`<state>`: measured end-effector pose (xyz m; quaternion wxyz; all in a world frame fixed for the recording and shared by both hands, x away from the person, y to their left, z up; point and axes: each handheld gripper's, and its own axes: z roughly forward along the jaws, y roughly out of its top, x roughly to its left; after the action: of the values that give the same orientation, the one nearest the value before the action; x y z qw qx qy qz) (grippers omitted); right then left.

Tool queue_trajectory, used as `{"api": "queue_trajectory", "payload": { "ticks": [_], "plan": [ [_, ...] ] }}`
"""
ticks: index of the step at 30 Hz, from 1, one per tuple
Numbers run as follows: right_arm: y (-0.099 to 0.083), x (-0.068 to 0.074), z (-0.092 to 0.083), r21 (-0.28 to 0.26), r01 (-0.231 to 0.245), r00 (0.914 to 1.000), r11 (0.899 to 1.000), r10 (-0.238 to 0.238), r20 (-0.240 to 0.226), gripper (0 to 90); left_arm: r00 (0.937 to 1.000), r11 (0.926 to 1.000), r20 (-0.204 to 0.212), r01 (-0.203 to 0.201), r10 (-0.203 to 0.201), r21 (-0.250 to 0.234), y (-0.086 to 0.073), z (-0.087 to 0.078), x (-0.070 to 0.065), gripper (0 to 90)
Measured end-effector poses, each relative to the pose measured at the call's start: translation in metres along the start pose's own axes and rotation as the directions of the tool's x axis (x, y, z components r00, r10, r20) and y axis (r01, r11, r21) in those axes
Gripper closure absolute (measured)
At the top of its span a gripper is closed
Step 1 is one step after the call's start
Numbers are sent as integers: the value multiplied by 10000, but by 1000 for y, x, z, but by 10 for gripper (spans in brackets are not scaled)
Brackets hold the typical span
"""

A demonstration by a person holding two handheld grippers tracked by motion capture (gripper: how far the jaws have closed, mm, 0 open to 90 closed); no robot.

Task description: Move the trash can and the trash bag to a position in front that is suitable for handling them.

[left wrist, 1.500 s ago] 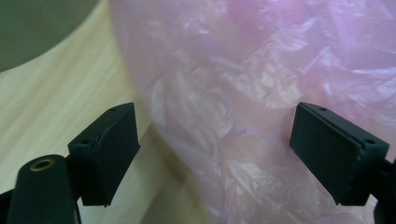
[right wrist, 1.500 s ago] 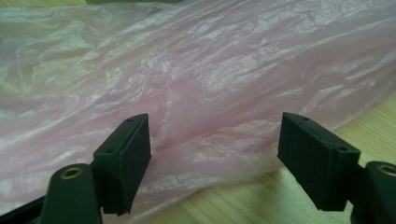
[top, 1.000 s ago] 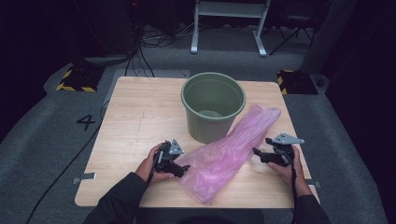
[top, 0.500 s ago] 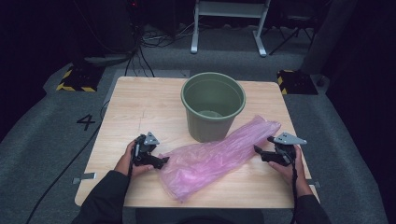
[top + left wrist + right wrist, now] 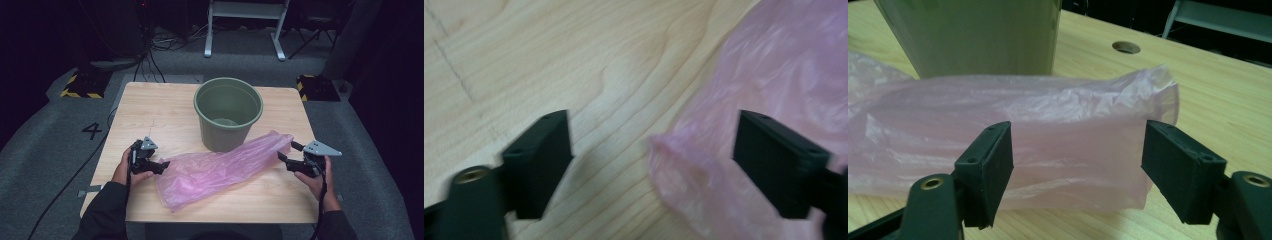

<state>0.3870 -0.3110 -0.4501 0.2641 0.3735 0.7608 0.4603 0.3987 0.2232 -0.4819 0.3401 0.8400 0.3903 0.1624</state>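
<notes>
Pink bag (image 5: 220,170) is laid flat on the counter (image 5: 165,107), right in front of the green bucket (image 5: 228,117) and touching its base. Long axis is run on a diagonal in the high view: low end near the person's left, high end toward the right, past the bucket.

Left tongs (image 5: 161,165) are held just at the bag's low-left edge, approx. level w/ the wood. In the left gripper view (image 5: 654,165) the jaws are seen wide apart, having just been closing a bit; a puckered corner of film (image 5: 674,160) is sat between them, but nothing is pinched yet, no pad pressed on it.

Right tongs (image 5: 289,151) are pointed at the bag's far end, near but w/ a gap in the high view. In the right gripper view (image 5: 1075,165) the jaws are spread as well, and have just been closing slightly; the bag's rumpled end (image 5: 1128,115) is framed beyond them, untouched.

So each end is faced by its own tongs; left is judged nearer to a grab, since film is already inside its gap.

Writing: a "4" (image 5: 92,131) is marked on the grey floor left of the counter. No brand or label is made out on bag or bucket.
</notes>
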Motion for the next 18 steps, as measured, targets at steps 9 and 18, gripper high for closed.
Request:
{"api": "queue_trajectory", "payload": {
  "ticks": [9, 18],
  "plan": [
    [15, 5, -11, -356, 160, 9984, 9992, -140, 544, 301, 9856, 9888, 1052, -1239, 1323, -831, 15, -22, -45, 160],
    [28, 17, 2, -165, 223, 9990, 9996, -216, 403, 326, 9684, 9767, 1480, -2096, 2008, 459, 1, -3, -63, 170]
  ]
}}
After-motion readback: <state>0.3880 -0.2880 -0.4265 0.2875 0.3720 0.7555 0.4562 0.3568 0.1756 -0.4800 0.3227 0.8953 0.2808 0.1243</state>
